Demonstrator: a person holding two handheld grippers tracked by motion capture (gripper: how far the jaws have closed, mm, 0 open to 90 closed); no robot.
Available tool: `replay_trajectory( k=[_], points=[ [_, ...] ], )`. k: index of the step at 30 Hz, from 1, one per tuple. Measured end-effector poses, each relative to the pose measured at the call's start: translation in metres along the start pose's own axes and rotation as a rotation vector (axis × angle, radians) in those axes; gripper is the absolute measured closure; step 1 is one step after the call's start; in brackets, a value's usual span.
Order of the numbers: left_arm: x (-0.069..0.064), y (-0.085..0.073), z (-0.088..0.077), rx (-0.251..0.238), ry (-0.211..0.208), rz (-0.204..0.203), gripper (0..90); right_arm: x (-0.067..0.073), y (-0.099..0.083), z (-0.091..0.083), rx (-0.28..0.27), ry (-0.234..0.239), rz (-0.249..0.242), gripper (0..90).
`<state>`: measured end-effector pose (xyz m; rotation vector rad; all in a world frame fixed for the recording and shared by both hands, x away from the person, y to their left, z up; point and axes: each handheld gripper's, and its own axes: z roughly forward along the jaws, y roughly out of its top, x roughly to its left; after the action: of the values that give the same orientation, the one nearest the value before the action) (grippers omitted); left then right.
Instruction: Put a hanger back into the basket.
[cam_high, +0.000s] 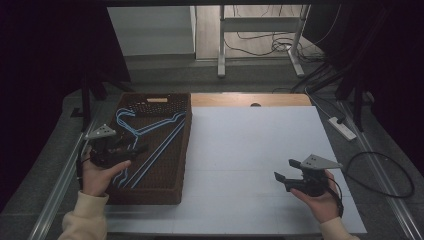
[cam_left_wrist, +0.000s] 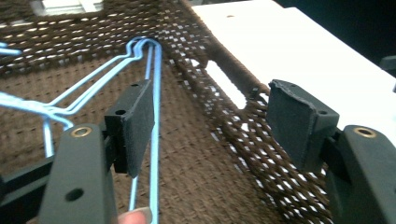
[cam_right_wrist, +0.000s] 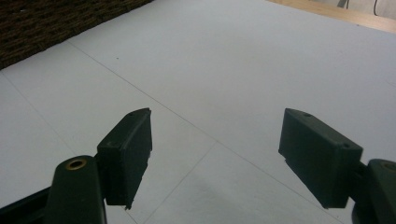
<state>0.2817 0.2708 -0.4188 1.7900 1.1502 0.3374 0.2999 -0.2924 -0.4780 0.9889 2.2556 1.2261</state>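
Note:
Several light-blue wire hangers (cam_high: 150, 132) lie flat in a dark brown woven basket (cam_high: 185, 150) at the table's left side. My left gripper (cam_high: 136, 148) hovers over the basket's near half, open, with nothing between its pads. In the left gripper view the hangers (cam_left_wrist: 154, 70) run under the left jaw, and the basket wall (cam_left_wrist: 224, 93) passes below the open left gripper (cam_left_wrist: 210, 116). My right gripper (cam_high: 285, 169) is held open above the white sheet (cam_high: 250, 160) at the near right, holding nothing. Bare sheet (cam_right_wrist: 210, 56) shows below the right gripper (cam_right_wrist: 215, 140).
A strip of wooden tabletop (cam_high: 250, 100) shows behind the white sheet. A power strip (cam_high: 342, 127) and loose cables lie on the floor at the right. White desk legs (cam_high: 222, 45) stand at the back. The basket's corner (cam_right_wrist: 28, 28) sits far left of the right gripper.

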Motion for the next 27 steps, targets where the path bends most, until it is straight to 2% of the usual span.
replay_trajectory(
  k=[6, 12, 15, 20, 27],
  points=[
    [-0.019, -0.009, -0.003, -0.007, -0.031, 0.035, 31.9, -0.001, -0.001, -0.003, -0.007, 0.003, 0.006, 26.2],
    [-0.034, -0.020, -0.009, -0.051, -0.047, 0.055, 31.2, -0.004, -0.003, -0.007, -0.010, 0.000, 0.015, 26.3],
    [-0.040, -0.029, -0.008, -0.064, -0.057, 0.071, 31.1, -0.008, -0.004, -0.011, -0.014, -0.007, 0.035, 26.4],
    [-0.047, -0.040, -0.002, -0.053, -0.079, 0.093, 30.3, -0.015, -0.009, -0.018, -0.020, -0.018, 0.068, 26.7],
    [-0.052, -0.047, 0.008, -0.033, -0.076, 0.112, 30.3, -0.020, -0.015, -0.023, -0.004, -0.004, 0.084, 27.4]
  ],
)
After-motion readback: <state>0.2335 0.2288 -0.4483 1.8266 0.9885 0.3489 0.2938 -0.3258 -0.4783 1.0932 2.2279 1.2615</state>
